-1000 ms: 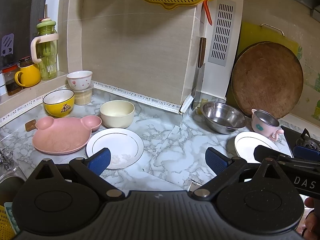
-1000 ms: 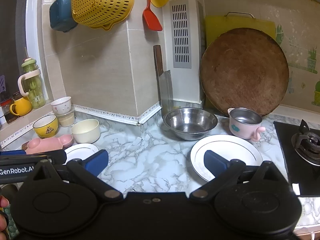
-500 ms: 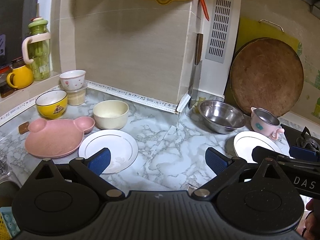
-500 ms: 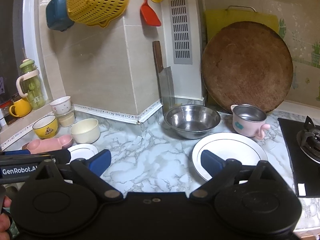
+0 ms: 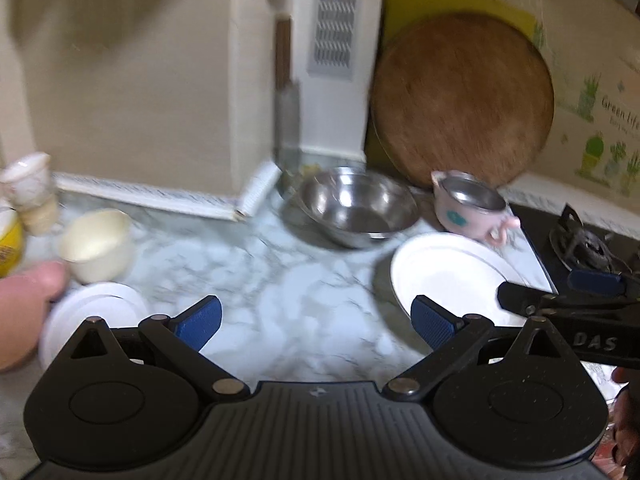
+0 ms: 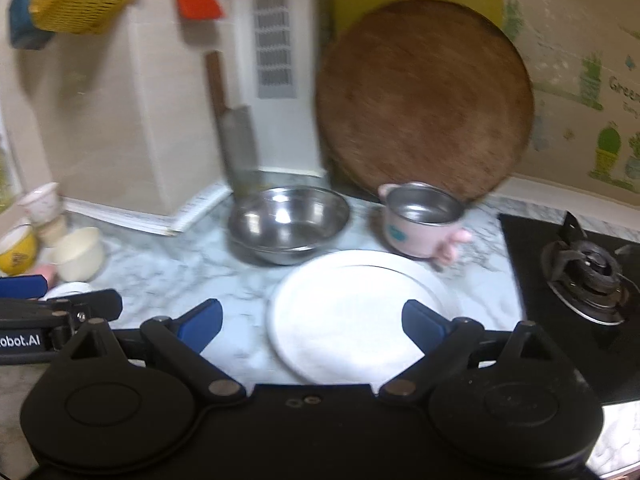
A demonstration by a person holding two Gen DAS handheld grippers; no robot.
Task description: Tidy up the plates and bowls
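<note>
Both views are motion-blurred. My left gripper (image 5: 316, 318) is open and empty above the marble counter (image 5: 280, 280). To its left are a white plate (image 5: 100, 304), the pink bear-shaped plate (image 5: 20, 316), a cream bowl (image 5: 98, 242) and a yellow bowl (image 5: 8, 248). A second white plate (image 5: 444, 272) lies at its right, beside the steel bowl (image 5: 356, 208). My right gripper (image 6: 312, 322) is open, low over the near part of that white plate (image 6: 348, 312), its pads not touching it. Behind it stand the steel bowl (image 6: 288, 224) and a pink pot (image 6: 420, 220).
A gas stove (image 6: 584, 268) borders the counter on the right. A round wooden board (image 6: 424, 100) and a cleaver (image 6: 236, 140) lean on the back wall. Small stacked bowls (image 5: 26, 178) sit far left. The other gripper (image 5: 560, 292) shows at the right of the left wrist view.
Both grippers have swung to the right along the counter. The right-hand white plate now lies closer, under my right gripper's fingers. The left dishes have slid toward the picture's left edge.
</note>
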